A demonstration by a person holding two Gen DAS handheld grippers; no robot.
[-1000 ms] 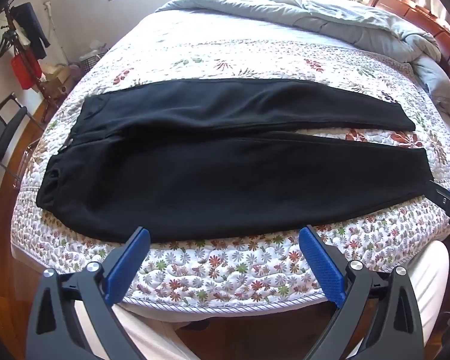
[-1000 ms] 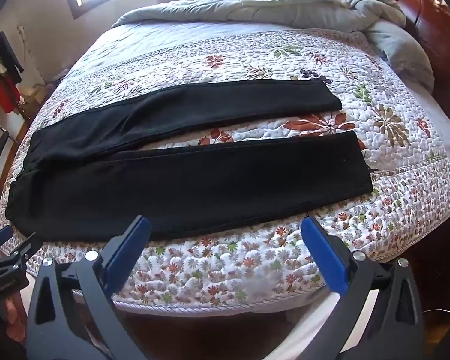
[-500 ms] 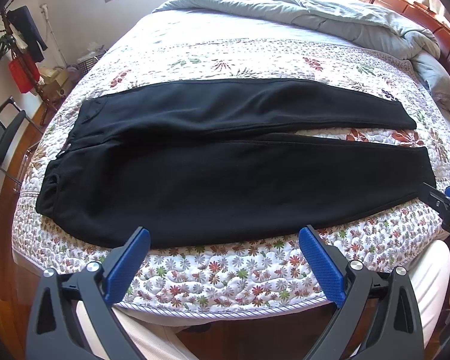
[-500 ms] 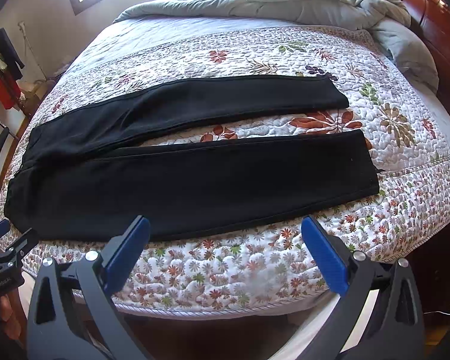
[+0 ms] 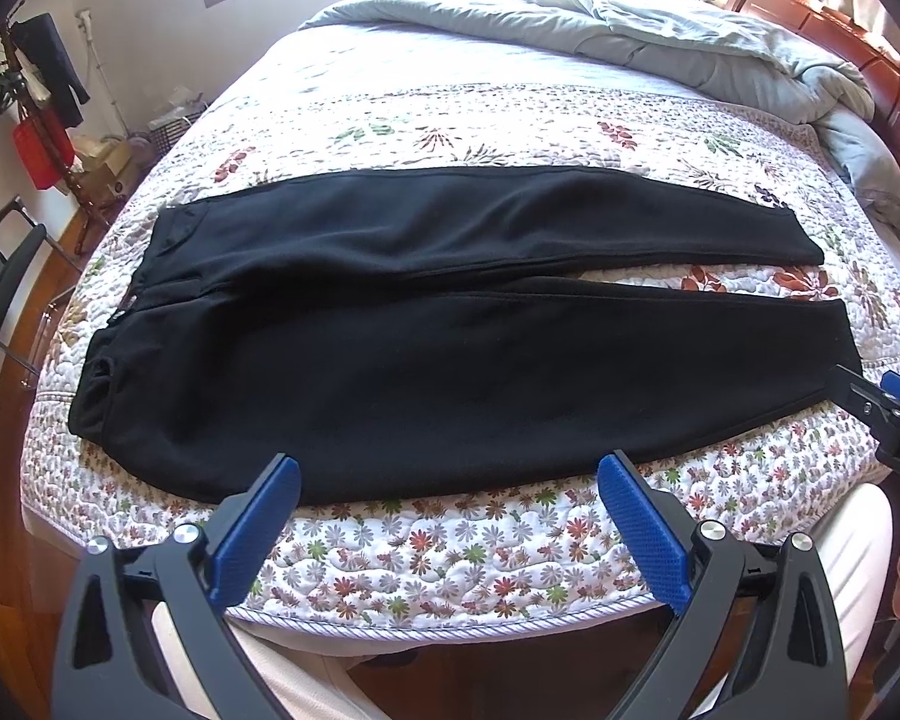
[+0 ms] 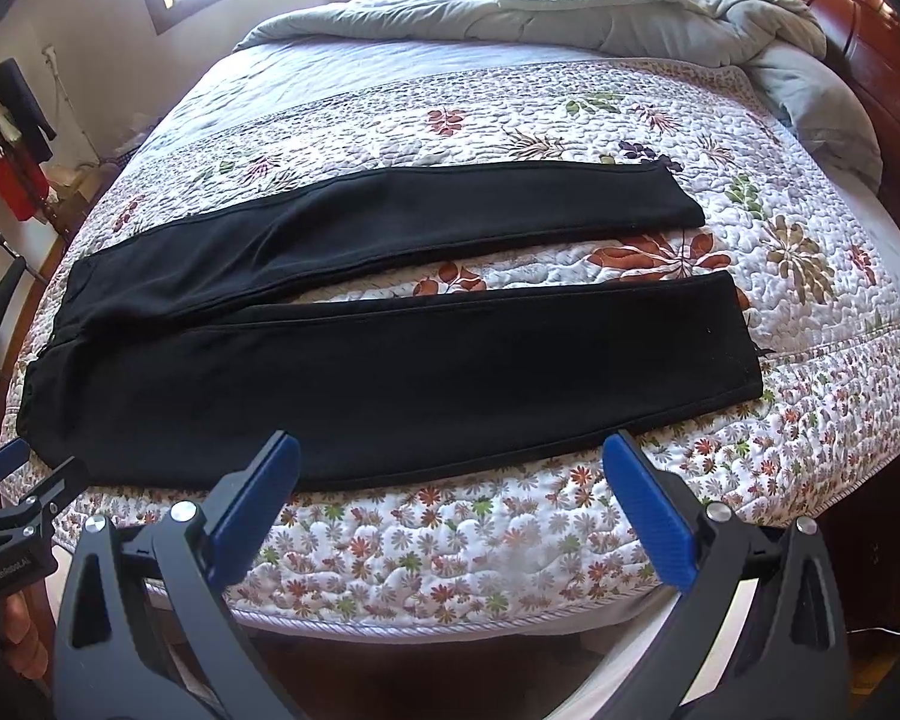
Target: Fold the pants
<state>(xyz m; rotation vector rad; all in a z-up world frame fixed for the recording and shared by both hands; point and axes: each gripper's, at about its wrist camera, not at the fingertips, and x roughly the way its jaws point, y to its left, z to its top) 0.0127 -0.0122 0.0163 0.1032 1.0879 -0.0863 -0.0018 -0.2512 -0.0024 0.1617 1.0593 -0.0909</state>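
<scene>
Black pants point(image 5: 450, 360) lie flat across the floral quilt, waistband to the left, both legs stretched right with a narrow gap between them. They also show in the right wrist view point(image 6: 390, 372). My left gripper point(image 5: 450, 516) is open and empty, just in front of the near leg's lower edge. My right gripper point(image 6: 450, 498) is open and empty, in front of the near leg's cuff half. The right gripper shows at the right edge of the left wrist view point(image 5: 876, 408); the left gripper shows at the left edge of the right wrist view point(image 6: 18, 492).
A floral quilt point(image 5: 450, 564) covers the bed. A grey duvet point(image 5: 660, 42) is bunched at the far side by a wooden headboard point(image 6: 858, 30). A chair point(image 5: 0, 276) and clothes rack point(image 5: 36, 120) stand left of the bed. My white-trousered legs point(image 5: 846, 546) are at the bed's near edge.
Both grippers have moved slightly forward, toward the near edge of the pants. The pants have not moved.
</scene>
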